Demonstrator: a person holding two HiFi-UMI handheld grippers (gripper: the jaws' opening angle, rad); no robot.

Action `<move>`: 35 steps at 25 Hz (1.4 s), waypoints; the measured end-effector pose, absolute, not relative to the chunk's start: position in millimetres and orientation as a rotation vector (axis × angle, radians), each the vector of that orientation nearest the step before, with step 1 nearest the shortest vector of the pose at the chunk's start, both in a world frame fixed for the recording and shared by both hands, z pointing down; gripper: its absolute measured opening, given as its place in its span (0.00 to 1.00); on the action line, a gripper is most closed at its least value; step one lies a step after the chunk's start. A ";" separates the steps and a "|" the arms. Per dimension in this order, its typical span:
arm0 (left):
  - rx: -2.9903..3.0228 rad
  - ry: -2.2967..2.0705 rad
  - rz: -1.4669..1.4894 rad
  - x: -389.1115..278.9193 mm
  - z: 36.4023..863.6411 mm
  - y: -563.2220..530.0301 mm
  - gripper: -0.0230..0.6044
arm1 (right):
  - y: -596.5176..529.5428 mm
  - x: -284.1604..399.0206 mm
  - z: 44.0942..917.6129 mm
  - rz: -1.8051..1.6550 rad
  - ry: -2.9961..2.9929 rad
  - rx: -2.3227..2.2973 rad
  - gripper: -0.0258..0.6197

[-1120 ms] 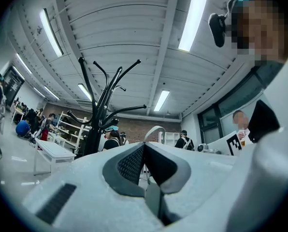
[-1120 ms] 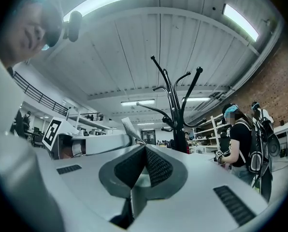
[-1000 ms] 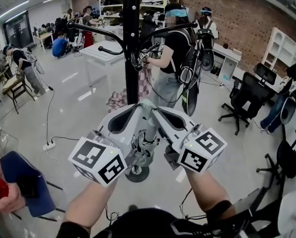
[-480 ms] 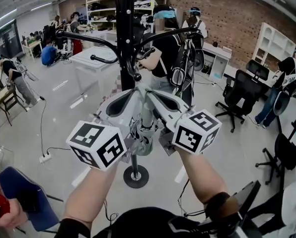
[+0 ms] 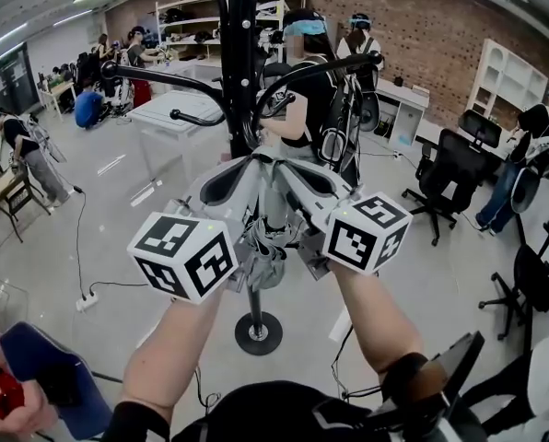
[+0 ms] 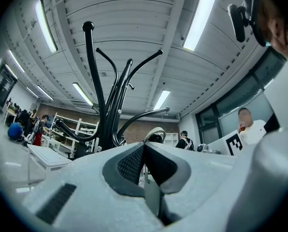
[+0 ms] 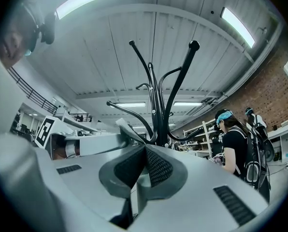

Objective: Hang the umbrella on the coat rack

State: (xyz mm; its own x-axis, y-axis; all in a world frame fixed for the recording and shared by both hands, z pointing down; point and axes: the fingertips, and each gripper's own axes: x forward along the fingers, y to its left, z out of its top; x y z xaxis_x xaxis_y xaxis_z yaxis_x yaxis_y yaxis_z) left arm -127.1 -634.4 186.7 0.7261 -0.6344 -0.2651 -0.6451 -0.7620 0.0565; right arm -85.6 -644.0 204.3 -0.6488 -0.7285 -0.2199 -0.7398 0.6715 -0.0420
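A black coat rack [image 5: 241, 72] with curved hooks stands straight ahead on a round base [image 5: 258, 332]. A folded pale grey-green umbrella [image 5: 267, 247] hangs in front of its pole. My left gripper [image 5: 249, 162] and right gripper [image 5: 282, 162] meet tip to tip above it, each shut on the umbrella's top. In the left gripper view the shut left gripper [image 6: 144, 145] points up at the coat rack [image 6: 108, 124], with a pale umbrella loop [image 6: 156, 132] just past the tips. In the right gripper view the right gripper [image 7: 145, 148] is shut too, pale fabric [image 7: 127, 129] beside the coat rack [image 7: 158, 115].
A person in black with a backpack [image 5: 307, 90] stands just behind the rack. A white table [image 5: 178, 109] is at the back left and an office chair [image 5: 449, 178] at the right. A power strip with cable [image 5: 86, 297] lies on the floor. A hand with a red object [image 5: 3, 394] is at the lower left.
Both grippers have carried the umbrella up and closer to the rack's pole. The rack's hooks now stand just above the gripper tips.
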 end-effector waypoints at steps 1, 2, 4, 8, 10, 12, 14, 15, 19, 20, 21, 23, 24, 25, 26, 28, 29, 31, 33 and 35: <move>-2.880 1.068 0.424 -129.1 186.5 -635.3 0.05 | -643.4 -87.3 204.5 0.073 2.668 -1.179 0.05; -2.877 1.066 0.425 -129.8 185.8 -635.9 0.05 | -642.9 -87.2 203.9 0.072 2.667 -1.171 0.05; -2.868 1.067 0.422 -129.2 182.9 -638.1 0.05 | -645.0 -84.3 200.5 0.069 2.664 -1.164 0.05; -2.872 1.070 0.407 -125.7 183.0 -644.3 0.05 | -654.4 -83.8 200.7 0.013 2.670 -1.128 0.05; -2.881 1.062 0.408 -122.9 184.1 -642.9 0.05 | -655.1 -82.4 202.7 -0.032 2.669 -1.083 0.05; -2.873 1.072 0.401 -123.4 184.7 -643.4 0.05 | -657.0 -81.1 202.7 -0.063 2.664 -1.050 0.05; -2.867 1.087 0.390 -126.0 185.4 -647.1 0.05 | -660.8 -82.5 202.9 -0.081 2.668 -1.040 0.05; -2.861 1.090 0.383 -126.8 185.9 -648.9 0.05 | -662.4 -84.0 203.4 -0.087 2.672 -1.038 0.05; -2.853 1.084 0.364 -126.6 190.3 -652.0 0.05 | -667.4 -88.8 208.5 -0.086 2.693 -1.060 0.05; -2.858 1.082 0.359 -126.0 191.0 -653.1 0.05 | -669.1 -89.1 209.4 -0.087 2.696 -1.068 0.05; -2.862 1.082 0.352 -125.3 191.9 -654.7 0.05 | -671.2 -89.0 210.3 -0.090 2.698 -1.078 0.05; -2.872 1.090 0.336 -124.1 195.8 -658.9 0.05 | -675.6 -88.8 214.3 -0.100 2.701 -1.093 0.05; -2.874 1.097 0.328 -123.4 199.4 -660.8 0.05 | -677.4 -88.6 218.2 -0.108 2.702 -1.095 0.05; -2.876 1.105 0.321 -122.6 204.4 -662.6 0.05 | -679.0 -88.3 223.7 -0.117 2.702 -1.096 0.05; -2.879 1.112 0.315 -121.9 210.1 -664.4 0.05 | -680.5 -88.2 229.8 -0.126 2.703 -1.099 0.05; -2.901 1.119 0.315 -122.1 220.0 -668.6 0.05 | -685.0 -88.9 239.9 -0.133 2.707 -1.115 0.05; -2.919 1.118 0.321 -122.7 223.5 -670.6 0.05 | -688.0 -89.2 243.2 -0.130 2.709 -1.129 0.05; -2.937 1.123 0.327 -123.6 228.4 -675.2 0.05 | -694.9 -88.0 247.3 -0.113 2.709 -1.163 0.05; -2.931 1.137 0.316 -127.1 230.7 -680.9 0.05 | -701.4 -89.4 248.9 -0.113 2.707 -1.182 0.05; -2.921 1.144 0.304 -131.0 232.2 -684.4 0.05 | -704.6 -94.0 250.5 -0.116 2.708 -1.183 0.05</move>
